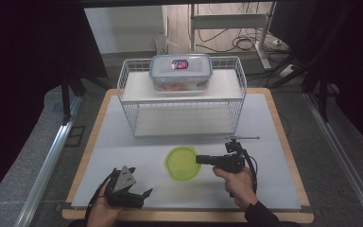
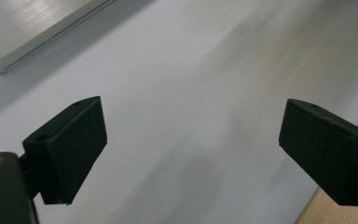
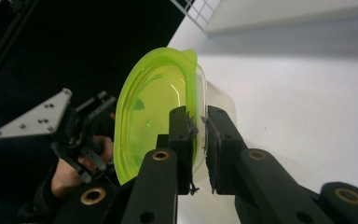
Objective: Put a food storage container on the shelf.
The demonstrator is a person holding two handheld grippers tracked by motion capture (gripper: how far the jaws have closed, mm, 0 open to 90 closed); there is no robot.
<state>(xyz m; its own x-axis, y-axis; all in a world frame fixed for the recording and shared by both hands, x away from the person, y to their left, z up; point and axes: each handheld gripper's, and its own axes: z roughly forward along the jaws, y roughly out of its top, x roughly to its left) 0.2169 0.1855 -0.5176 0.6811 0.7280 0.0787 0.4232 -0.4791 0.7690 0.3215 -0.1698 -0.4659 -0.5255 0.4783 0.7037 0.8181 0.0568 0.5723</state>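
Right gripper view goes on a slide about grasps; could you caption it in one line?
Right gripper clamps the rim of a green-lidded tub above the white table.

Overhead forward-down view; two close tongs-mounted cameras, sharing the white table (image 1: 123, 142).

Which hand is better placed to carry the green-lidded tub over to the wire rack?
Right. The right gripper is already shut on the rim of the green-lidded tub, just before the wire rack. The left gripper is open over bare table near the front edge.
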